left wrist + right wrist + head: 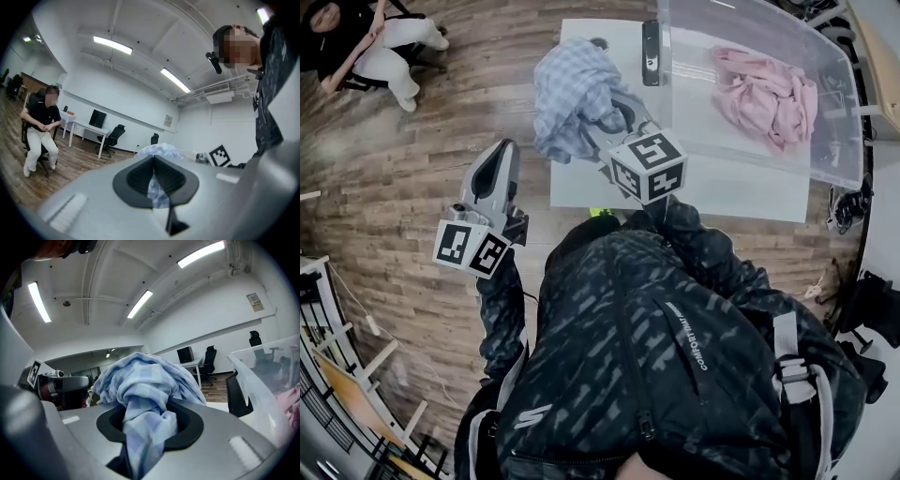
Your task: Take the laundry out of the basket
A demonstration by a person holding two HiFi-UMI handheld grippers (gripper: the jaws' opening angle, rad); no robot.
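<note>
Fingers of right gripper (pixel 148 420) tight on plaid shirt (pixel 140 376); left gripper (pixel 153 176) fingers together, clear of it.

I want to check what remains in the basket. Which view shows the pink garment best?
The head view: the pink garment lies crumpled in the clear basket, seen whole from above. The right gripper view shows only a pink edge through the basket wall. The left gripper view does not show it.
</note>
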